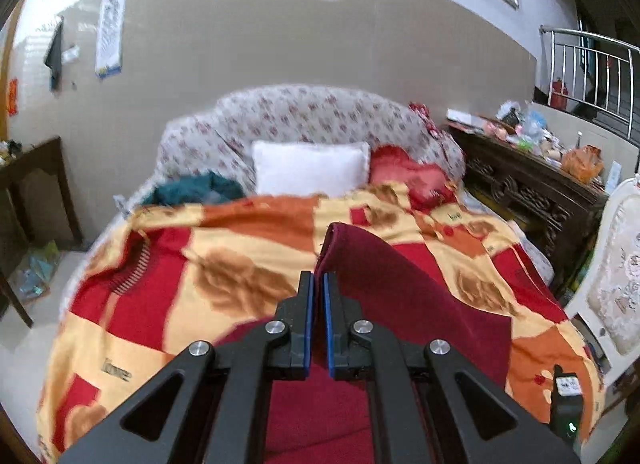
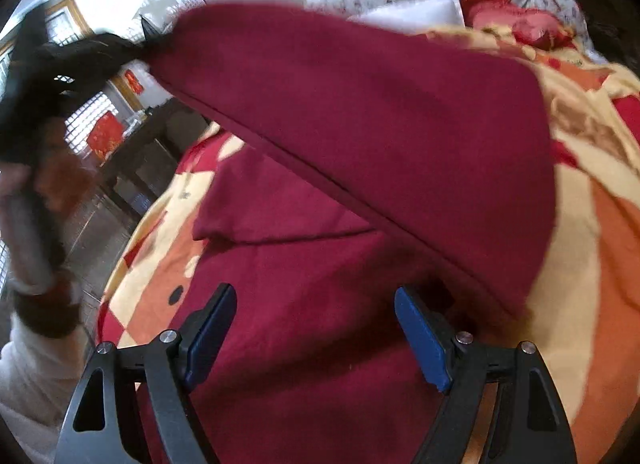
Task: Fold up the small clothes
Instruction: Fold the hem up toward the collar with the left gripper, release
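Observation:
A dark red garment (image 1: pixel 420 296) lies on a bed with a red, orange and cream blanket (image 1: pixel 168 264). My left gripper (image 1: pixel 319 284) is shut on a corner of the garment and holds that part lifted above the bed. In the right wrist view the lifted part (image 2: pixel 360 112) hangs as a wide flap over the flat rest of the garment (image 2: pixel 304 304). My right gripper (image 2: pixel 316 328) is open, low over the flat part, with nothing between its blue pads. The left gripper (image 2: pixel 80 52) shows there at the upper left, blurred.
A white pillow (image 1: pixel 310 168), a red cushion (image 1: pixel 408 174) and a teal cloth (image 1: pixel 196 190) lie at the bed's head. A carved dark sideboard (image 1: pixel 528 184) and a white chair (image 1: pixel 612 284) stand to the right. A dark table (image 1: pixel 32 180) stands to the left.

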`<state>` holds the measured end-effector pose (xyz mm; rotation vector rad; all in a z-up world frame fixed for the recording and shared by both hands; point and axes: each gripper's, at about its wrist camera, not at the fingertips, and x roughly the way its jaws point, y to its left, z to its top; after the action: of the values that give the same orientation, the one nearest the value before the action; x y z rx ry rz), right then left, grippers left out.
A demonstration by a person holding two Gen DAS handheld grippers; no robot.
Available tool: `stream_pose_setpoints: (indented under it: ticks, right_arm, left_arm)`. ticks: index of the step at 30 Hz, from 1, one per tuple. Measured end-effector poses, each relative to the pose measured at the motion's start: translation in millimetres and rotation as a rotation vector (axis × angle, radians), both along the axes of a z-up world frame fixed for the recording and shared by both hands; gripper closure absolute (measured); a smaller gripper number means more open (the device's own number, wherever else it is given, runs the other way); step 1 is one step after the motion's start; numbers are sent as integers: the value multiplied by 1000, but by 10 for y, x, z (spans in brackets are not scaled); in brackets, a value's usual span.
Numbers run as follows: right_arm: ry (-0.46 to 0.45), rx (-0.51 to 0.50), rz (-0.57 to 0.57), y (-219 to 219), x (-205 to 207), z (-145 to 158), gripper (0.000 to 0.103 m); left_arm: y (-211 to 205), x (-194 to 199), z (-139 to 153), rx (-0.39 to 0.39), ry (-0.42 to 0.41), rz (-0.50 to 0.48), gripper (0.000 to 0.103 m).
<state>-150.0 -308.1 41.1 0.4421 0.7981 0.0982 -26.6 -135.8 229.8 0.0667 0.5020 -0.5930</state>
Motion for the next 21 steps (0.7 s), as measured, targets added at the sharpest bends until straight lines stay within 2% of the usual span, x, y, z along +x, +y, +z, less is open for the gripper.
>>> stream_pose_setpoints:
  ticks: [2,4,6,7,8,11,14,17,21]
  right_arm:
    - [6,-29,-101,-112,80,-33,18]
    - [-49,-52,-219,-271,15,69,18]
    - [-106,-46,-300,-394,-106,157,15]
    - [-124,-53,-340,-448,-166,192,9]
    - [-122,-64,-367,-496,-214,203,8]
    - [-58,-43,-305,-520,-210,142,8]
    - [-72,-94,-309,-534,-304,239,8]
    - [-92,-119,-354,-697,-275,396,8]
    - [-32,-41,-386,-1026,100,325,8]
  left_arm:
    - [165,27,48,3,-14,34,98]
    - [315,90,-6,13,-4,68,98]
    - [504,223,-200,21,35,129,98]
    - [575,301,-329,22,69,148,98]
    - [625,385,-483,28,107,163,98]
    - [700,593,-1054,81,238,194,98]
    - [733,661,-1365,125,271,230,98]
    - [774,670,-1433,118,277,241,98]
    - [764,599,-1343,126,252,225,98]
